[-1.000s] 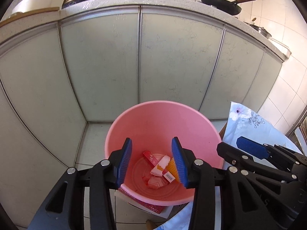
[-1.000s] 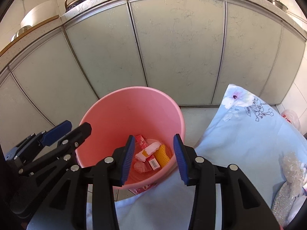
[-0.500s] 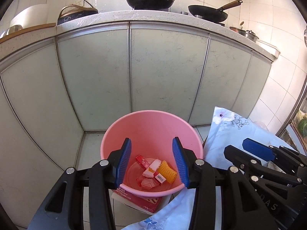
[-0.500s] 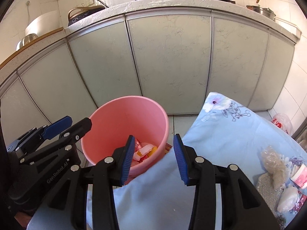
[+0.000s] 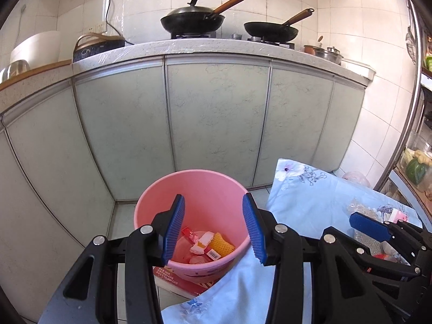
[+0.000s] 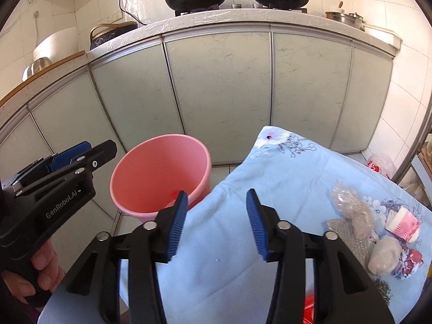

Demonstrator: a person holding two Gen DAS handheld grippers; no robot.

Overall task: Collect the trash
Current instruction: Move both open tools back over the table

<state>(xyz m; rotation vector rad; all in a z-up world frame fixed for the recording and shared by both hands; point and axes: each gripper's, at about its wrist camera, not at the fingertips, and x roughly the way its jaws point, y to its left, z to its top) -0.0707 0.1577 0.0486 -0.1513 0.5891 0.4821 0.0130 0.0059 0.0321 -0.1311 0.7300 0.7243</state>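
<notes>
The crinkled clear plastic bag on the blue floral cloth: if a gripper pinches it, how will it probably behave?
The crinkled clear plastic bag looks thin and wrinkled, so it is probably very light and floppy and would crush between the pads. Its glossy film may be slippery. It lies against other scraps on the blue floral cloth, so pulling it might drag them along.

From the right wrist view the pink bucket (image 6: 151,178) shows only its inner wall; its contents are hidden but for a red sliver. From the left wrist view a red box (image 5: 178,279) under the bucket is mostly covered, its print too small to read. The trash pieces (image 6: 378,232) on the blue floral cloth (image 6: 283,178) are partly cut by the picture's right edge. The hand (image 6: 40,270) on the left tool (image 6: 78,159) is cropped.
</notes>
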